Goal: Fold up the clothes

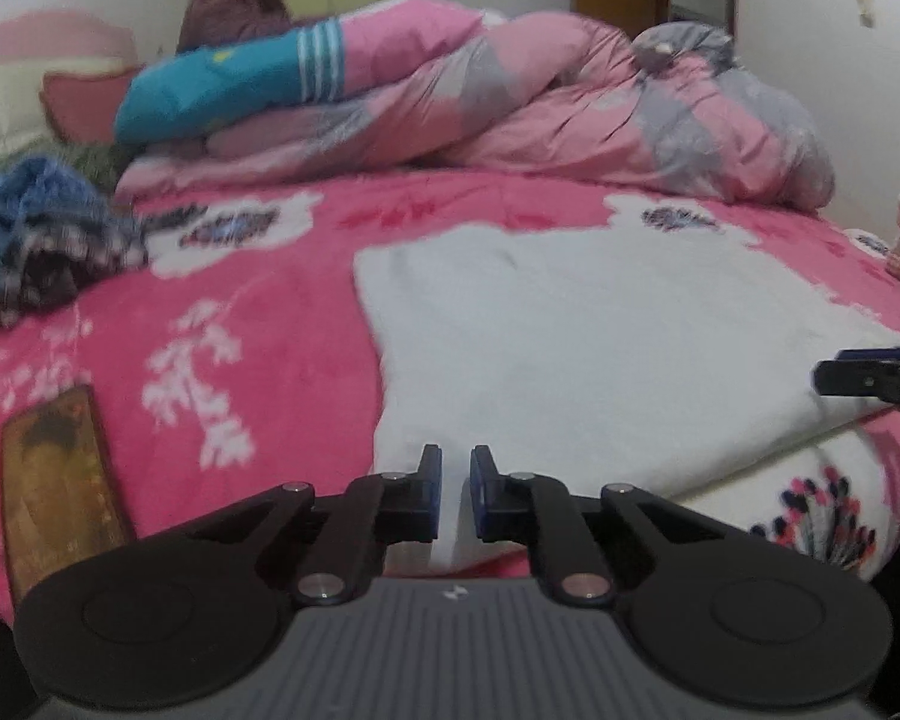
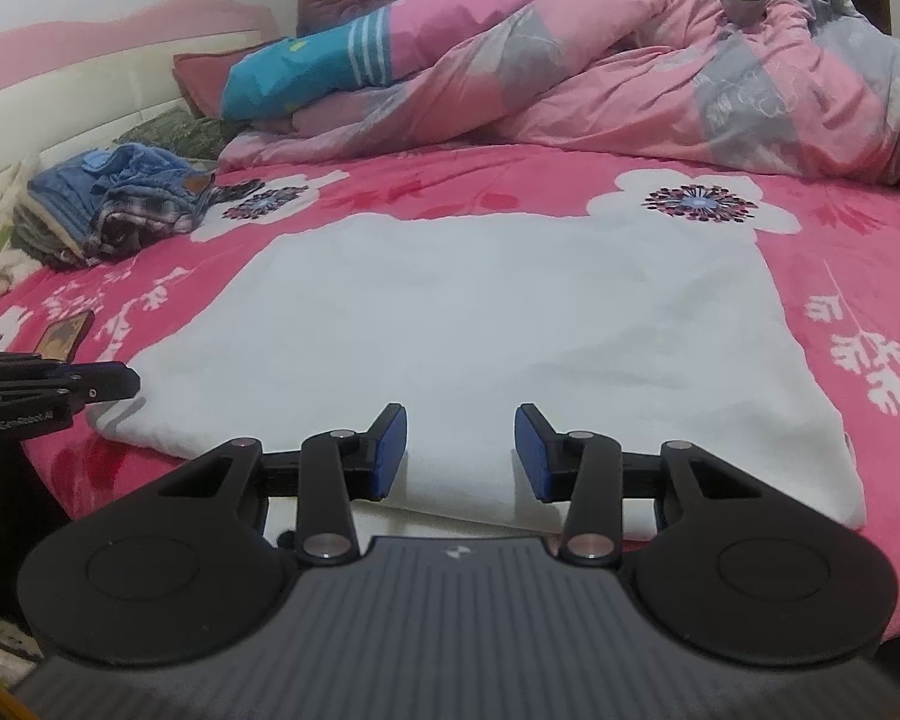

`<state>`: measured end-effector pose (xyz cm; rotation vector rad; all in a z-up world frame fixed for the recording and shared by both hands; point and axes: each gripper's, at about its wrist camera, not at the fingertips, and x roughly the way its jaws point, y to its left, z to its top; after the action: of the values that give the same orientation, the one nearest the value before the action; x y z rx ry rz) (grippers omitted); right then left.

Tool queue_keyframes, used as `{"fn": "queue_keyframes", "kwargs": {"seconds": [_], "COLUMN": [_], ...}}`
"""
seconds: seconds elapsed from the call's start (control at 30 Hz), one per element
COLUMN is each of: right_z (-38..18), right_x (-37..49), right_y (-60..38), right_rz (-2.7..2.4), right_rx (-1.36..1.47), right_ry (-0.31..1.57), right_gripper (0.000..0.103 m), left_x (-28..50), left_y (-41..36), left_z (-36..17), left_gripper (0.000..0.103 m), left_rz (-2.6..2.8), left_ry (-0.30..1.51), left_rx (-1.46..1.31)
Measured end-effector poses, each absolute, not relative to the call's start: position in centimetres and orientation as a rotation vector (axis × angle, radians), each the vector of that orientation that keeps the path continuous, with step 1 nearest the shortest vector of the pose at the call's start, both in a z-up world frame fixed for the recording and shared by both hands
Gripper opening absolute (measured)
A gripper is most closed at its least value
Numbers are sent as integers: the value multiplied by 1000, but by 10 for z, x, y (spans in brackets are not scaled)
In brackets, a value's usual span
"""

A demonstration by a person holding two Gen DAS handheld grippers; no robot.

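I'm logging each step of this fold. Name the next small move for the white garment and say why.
Probably close both on the near hem. The white garment lies flat on the pink blanket. The right hand-held gripper is open over that edge; the left hand-held gripper shows a narrow gap at its corner, gripping nothing.

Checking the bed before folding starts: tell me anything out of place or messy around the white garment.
The white garment lies flat and smooth. A phone lies loose on the pink blanket left of it, and a crumpled heap of blue clothes sits unfolded near the headboard.
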<state>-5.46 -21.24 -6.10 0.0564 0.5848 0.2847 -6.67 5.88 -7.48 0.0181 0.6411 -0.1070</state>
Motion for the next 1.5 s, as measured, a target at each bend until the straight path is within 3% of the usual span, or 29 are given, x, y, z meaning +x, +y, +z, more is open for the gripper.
{"fn": "queue_keyframes", "kwargs": {"seconds": [0.23,0.67,1.13,1.5], "right_z": [-77,-58,-88,-89], "right_x": [-56,-58,-48,-44], "right_y": [-229,-222,-211,-212], "right_rz": [218,229,251,262], "right_rx": [84,66,114,107], "right_ry": [635,564,585,596], "right_gripper": [34,34,34,34], "left_x": [-64,-69,-40,-22], "left_y": [76,75,67,50], "left_z": [-79,-57,-65,-69], "left_gripper": [10,12,11,17], "left_rz": [-63,-86,-68,-81], "left_ry": [667,619,617,619], "left_rx": [-37,-54,-49,-1]}}
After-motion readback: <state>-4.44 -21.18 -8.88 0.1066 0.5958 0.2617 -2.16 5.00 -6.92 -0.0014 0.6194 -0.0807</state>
